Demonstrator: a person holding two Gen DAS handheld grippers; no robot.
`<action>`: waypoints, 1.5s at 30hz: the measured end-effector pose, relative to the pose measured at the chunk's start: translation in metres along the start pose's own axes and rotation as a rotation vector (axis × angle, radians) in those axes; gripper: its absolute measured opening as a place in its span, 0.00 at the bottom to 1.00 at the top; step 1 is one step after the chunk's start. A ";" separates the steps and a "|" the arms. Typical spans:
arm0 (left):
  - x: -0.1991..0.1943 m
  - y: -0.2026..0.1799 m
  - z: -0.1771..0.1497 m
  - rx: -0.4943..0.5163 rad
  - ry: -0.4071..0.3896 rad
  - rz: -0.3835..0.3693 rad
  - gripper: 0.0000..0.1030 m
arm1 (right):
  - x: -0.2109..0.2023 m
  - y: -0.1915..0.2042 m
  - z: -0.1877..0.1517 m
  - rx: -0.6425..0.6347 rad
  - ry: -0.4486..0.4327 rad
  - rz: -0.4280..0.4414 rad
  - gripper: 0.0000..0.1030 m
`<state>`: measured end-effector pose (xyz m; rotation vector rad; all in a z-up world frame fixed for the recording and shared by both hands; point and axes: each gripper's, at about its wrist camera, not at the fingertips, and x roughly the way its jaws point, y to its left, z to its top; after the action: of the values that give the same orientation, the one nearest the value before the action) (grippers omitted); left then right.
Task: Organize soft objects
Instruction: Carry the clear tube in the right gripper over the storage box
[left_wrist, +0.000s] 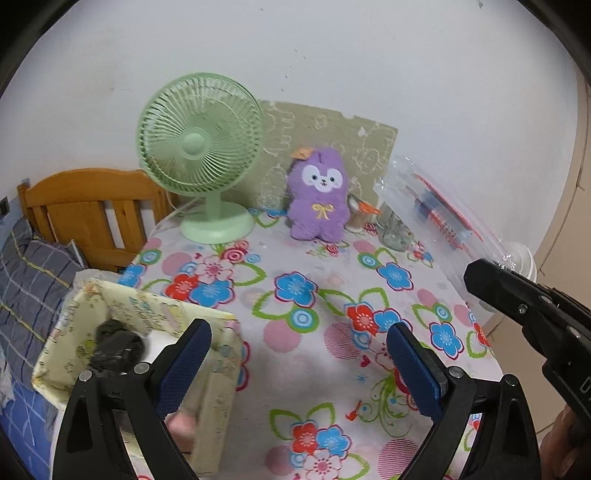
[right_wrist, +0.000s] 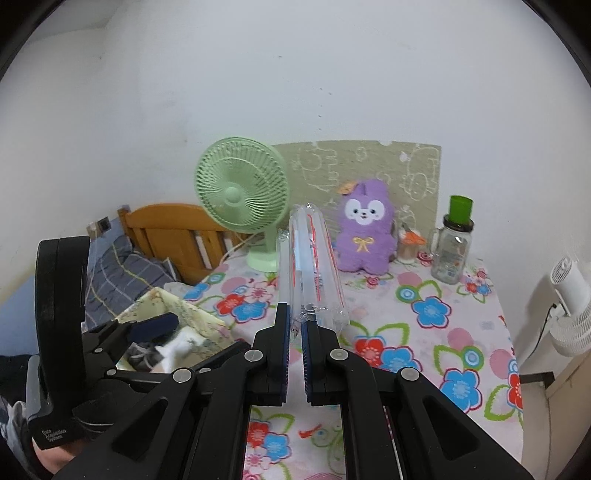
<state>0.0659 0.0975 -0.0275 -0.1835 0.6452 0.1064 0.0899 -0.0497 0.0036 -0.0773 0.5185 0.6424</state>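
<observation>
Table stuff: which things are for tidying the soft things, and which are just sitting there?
For the job: clear plastic bag pinched in right gripper; fabric box; open left gripper.

Just there: green fan, purple plush toy maybe, glass bottle.

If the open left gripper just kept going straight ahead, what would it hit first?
Probably the flowered tablecloth first, since the left gripper tilts downward. Beyond that stands the purple plush toy; depth is unclear.
</observation>
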 end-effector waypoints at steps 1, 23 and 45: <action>-0.004 0.003 0.001 0.000 -0.008 0.008 0.94 | -0.001 0.004 0.001 -0.003 -0.002 0.007 0.08; -0.038 0.113 -0.011 -0.120 -0.057 0.185 0.94 | 0.050 0.120 0.006 -0.165 0.047 0.204 0.08; -0.036 0.166 -0.040 -0.192 -0.009 0.276 0.94 | 0.099 0.170 -0.011 -0.210 0.168 0.283 0.08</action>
<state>-0.0122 0.2499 -0.0594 -0.2780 0.6491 0.4360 0.0518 0.1385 -0.0391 -0.2608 0.6284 0.9715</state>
